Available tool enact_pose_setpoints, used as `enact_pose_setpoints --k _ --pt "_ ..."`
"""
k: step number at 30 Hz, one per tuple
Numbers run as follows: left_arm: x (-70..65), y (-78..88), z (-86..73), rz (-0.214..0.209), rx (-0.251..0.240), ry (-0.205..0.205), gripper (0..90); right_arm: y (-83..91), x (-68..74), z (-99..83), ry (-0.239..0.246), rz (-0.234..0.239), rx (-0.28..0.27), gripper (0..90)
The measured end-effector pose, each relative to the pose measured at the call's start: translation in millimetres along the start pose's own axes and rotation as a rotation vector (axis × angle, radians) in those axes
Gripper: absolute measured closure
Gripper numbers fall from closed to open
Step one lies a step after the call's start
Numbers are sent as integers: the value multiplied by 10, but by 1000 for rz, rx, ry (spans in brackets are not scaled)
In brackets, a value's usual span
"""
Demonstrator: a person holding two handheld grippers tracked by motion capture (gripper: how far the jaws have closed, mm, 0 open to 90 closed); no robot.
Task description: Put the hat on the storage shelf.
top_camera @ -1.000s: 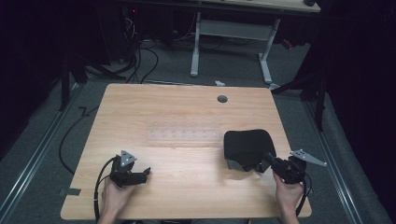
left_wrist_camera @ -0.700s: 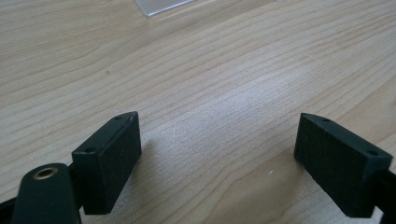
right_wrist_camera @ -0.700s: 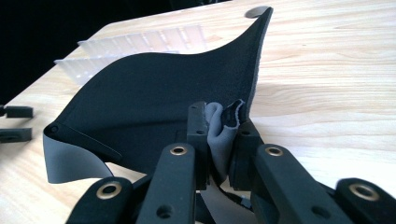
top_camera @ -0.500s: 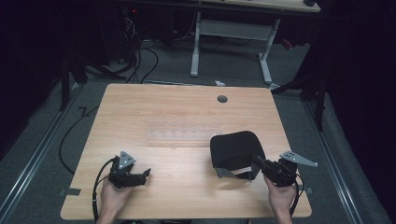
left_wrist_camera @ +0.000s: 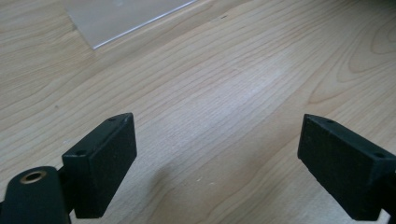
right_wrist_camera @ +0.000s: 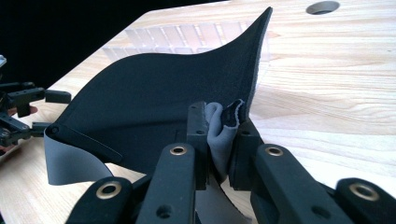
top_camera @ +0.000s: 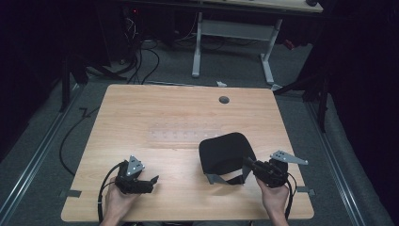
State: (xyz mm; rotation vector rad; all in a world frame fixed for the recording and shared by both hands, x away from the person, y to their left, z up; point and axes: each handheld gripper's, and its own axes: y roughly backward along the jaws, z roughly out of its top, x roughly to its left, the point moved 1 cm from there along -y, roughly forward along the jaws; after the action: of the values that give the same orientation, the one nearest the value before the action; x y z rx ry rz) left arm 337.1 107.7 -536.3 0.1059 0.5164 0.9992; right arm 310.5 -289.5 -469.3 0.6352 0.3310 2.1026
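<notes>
The right gripper [top_camera: 251, 166] had its jaws pinched narrow on a bunched fold of a black cloth [top_camera: 226, 154] with a grey underside. In the right gripper view the grey fabric [right_wrist_camera: 218, 135] was crumpled between the two jaws, and the cloth rose from them in a curved sheet, its far corner tipped up to a point beyond the jaws. A grey flap of the cloth curled under at the lower left, ahead of the jaws and to their left. From the high view the cloth spread out ahead of the right jaws, toward the middle of the wooden surface [top_camera: 179, 113], with its near edge lifted.

The left gripper [top_camera: 149, 182] sat low over the surface with its jaws spread wide and nothing between them; in the left gripper view bare wood grain [left_wrist_camera: 219, 116] showed in the gap. A clear plastic sheet [left_wrist_camera: 121, 16] lay flat on the surface well beyond those jaws, toward their left.
</notes>
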Motion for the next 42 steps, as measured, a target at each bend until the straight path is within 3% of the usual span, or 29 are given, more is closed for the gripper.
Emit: enact_pose_setpoints --k 9,18,23,29,34,42 --pt "-226 35 1 -79 18 -36 93 -129 111 5 12 46 18 819" --pt "-435 61 59 -158 11 -45 76 -266 249 25 20 80 46 818" --pt "-520 38 16 -175 40 -72 69 -354 323 39 27 105 64 817" --pt "-572 34 7 -198 26 -69 57 -465 406 46 32 136 86 816" --pt "-616 40 33 -201 9 -99 56 -545 450 40 43 150 119 816" --pt "-685 51 92 -225 -7 -82 55 -597 516 42 77 138 162 813"
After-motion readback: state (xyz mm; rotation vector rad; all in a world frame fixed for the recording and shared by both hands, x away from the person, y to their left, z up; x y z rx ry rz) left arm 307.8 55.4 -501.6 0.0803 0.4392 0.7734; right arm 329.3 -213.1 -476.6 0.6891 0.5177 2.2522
